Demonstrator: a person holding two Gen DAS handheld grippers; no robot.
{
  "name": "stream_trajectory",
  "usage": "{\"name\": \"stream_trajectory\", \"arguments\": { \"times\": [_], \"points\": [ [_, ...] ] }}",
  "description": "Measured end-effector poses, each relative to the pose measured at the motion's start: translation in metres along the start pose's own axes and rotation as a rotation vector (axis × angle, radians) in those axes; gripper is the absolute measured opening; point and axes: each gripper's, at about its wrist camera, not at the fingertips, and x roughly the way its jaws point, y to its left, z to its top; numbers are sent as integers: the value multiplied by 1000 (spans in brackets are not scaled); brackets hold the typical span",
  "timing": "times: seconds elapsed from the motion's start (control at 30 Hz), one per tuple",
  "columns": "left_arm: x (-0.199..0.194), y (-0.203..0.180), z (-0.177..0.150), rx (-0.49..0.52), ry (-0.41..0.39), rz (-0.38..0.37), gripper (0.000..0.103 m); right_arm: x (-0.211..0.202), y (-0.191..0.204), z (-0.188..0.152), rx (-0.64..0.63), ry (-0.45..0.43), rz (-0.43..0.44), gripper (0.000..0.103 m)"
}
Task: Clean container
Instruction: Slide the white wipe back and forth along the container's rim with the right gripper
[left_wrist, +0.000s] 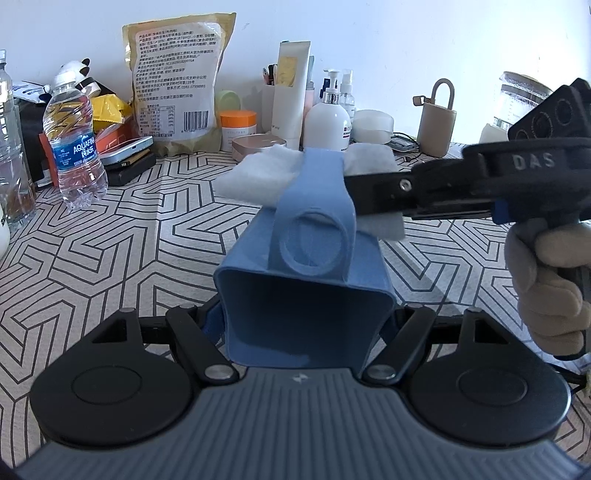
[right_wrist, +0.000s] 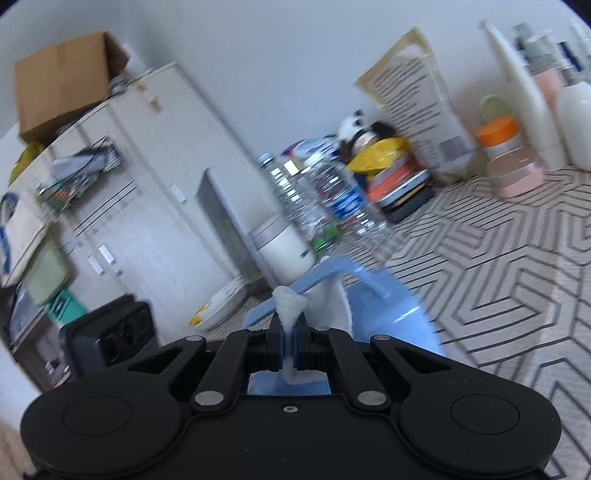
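Patterned table: bears clutter along the wall, incl. water bottle. Blue container: lying on its side, open mouth toward the left gripper, whose jaws are clamped on its walls. White cloth: draped over the container's upper side by the handle, pinched tight in the right gripper. Risk: hard wiping could twist the container loose, or the thin cloth fold could slip from the jaws.
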Motion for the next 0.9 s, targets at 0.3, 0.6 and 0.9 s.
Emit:
{"name": "stream_trajectory", "arguments": {
  "times": [0.3, 0.6, 0.9],
  "points": [
    [-1, -1, -1, 6, -5, 2, 75, 0, 2, 1, -13, 4, -8, 3],
    [0, 0, 0, 9, -6, 5, 75, 1, 12, 0, -68, 56, 28, 3],
    [-1, -2, -1, 11, -7, 6, 75, -5, 8, 3, -58, 37, -16, 3]
  ]
}}
